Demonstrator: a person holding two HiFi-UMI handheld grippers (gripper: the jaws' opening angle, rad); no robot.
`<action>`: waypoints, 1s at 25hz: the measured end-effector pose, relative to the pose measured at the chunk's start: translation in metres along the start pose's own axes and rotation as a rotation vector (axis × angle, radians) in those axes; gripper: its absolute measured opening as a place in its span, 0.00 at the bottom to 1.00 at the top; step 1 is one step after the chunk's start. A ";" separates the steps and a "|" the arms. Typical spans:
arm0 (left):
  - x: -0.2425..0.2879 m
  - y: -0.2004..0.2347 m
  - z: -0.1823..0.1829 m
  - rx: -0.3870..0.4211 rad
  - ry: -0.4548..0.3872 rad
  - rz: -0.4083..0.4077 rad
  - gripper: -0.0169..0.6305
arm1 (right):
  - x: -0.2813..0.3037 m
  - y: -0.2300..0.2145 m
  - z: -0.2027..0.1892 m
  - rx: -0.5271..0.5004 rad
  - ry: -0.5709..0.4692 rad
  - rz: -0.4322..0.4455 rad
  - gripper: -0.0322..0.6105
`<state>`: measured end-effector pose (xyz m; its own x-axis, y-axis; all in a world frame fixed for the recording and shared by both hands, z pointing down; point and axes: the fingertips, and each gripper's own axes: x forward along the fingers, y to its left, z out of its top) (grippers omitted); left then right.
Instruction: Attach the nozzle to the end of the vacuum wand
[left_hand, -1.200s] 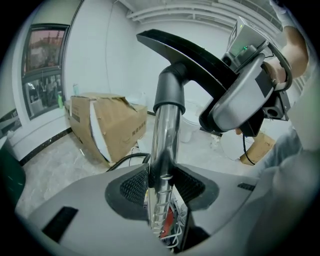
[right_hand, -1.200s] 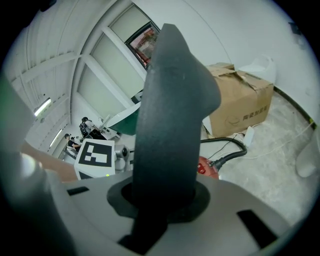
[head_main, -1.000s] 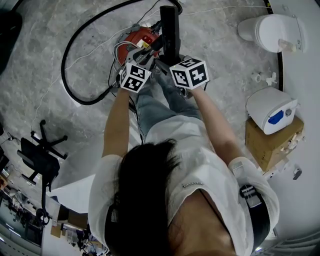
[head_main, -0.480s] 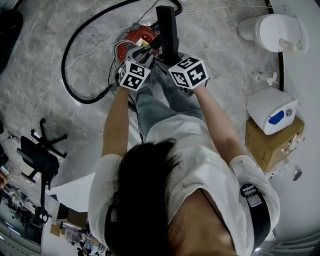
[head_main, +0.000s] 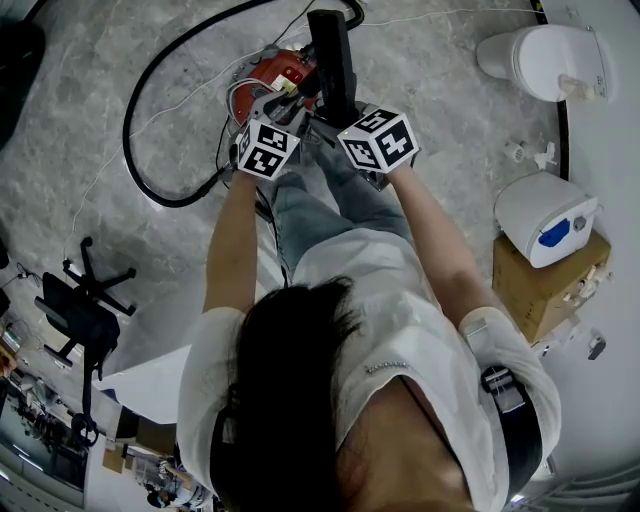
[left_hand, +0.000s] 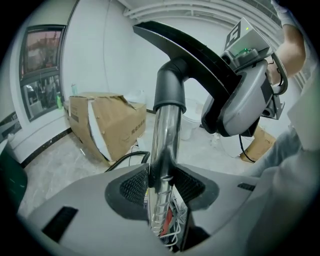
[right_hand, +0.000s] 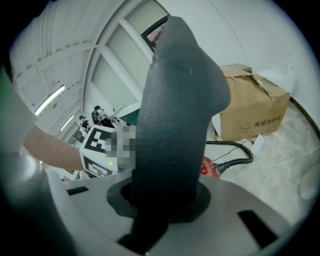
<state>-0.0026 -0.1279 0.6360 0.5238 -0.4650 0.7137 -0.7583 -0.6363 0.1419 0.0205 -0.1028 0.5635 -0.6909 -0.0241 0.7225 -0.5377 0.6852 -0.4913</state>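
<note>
- Chrome wand (left_hand: 162, 145) stands nearly upright between the jaws of the left gripper (left_hand: 161, 182). The gripper pinches the tube low down, most likely to hold it steady as the fixed half of the joint.
- Black nozzle (right_hand: 175, 100) fills the right gripper (right_hand: 165, 197), whose jaws are clamped on its body. This hold would let the person twist and press the piece onto the tube.
- The nozzle's neck already sleeves over the wand's top end, held in the air before the person and above the red vacuum canister (head_main: 285, 75) on the floor (head_main: 100, 60). Whether it is fully seated cannot be told.
- Compared with a second earlier, the right gripper has rolled a little and the nozzle's top leans further left in the head view. The left gripper has kept its place, and both grips look unchanged.
</note>
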 end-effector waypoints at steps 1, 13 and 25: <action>0.000 0.000 0.000 0.000 -0.005 0.002 0.27 | 0.000 0.000 0.000 0.023 -0.016 0.003 0.19; -0.002 0.001 -0.002 0.012 -0.015 0.029 0.27 | -0.002 -0.004 0.001 0.015 -0.019 -0.022 0.28; -0.001 0.001 0.000 -0.008 -0.001 0.004 0.27 | -0.002 -0.006 -0.002 -0.174 0.018 -0.101 0.23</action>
<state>-0.0037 -0.1277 0.6356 0.5210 -0.4680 0.7138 -0.7635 -0.6294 0.1447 0.0255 -0.1056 0.5659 -0.6278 -0.0872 0.7735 -0.5114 0.7953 -0.3255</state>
